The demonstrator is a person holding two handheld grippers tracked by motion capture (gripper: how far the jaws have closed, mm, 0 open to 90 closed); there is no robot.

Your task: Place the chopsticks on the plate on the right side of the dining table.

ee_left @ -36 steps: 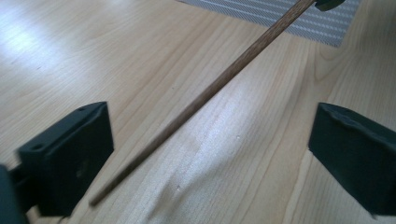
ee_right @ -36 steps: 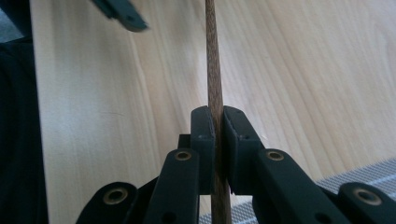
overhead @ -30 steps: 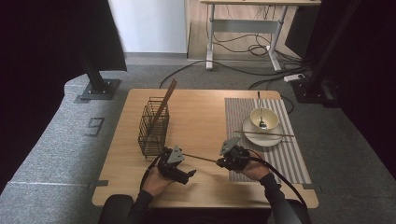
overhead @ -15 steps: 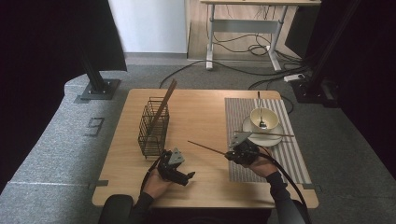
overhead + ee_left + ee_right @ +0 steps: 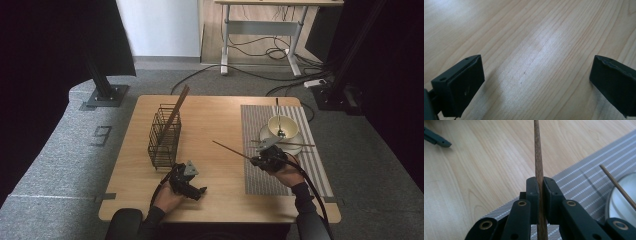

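Since a second ago my right tool [image 5: 261, 159] has carried the chopstick [image 5: 231, 150] away from my left tool [image 5: 189, 181] and toward the striped placemat [image 5: 260, 177], so the stick that earlier bridged the two tools now hangs from the right one alone. In the right gripper view the jaws are clenched on the chopstick [image 5: 538, 162], gripping it near its thicker end so that the long thin part juts out ahead of the tool, up and to the left over bare wood. I judge that hold is chosen to keep the tip free for aiming, whether into the wire basket [image 5: 164, 136] far ahead-left or down beside its mate.

That mate, a second chopstick [image 5: 290, 144], lies across the plate [image 5: 295, 148] just beyond my right tool, under the bowl [image 5: 283, 127] with a spoon [image 5: 278, 116] standing in it; laid flat on the rim it cannot roll off.

My left tool is released, its jaws wide apart over the bare surface [image 5: 531, 45] with nothing between them, resting low near me, well apart from the right. A long wooden stick [image 5: 175, 112] leans in the basket, propped by the wire wall.
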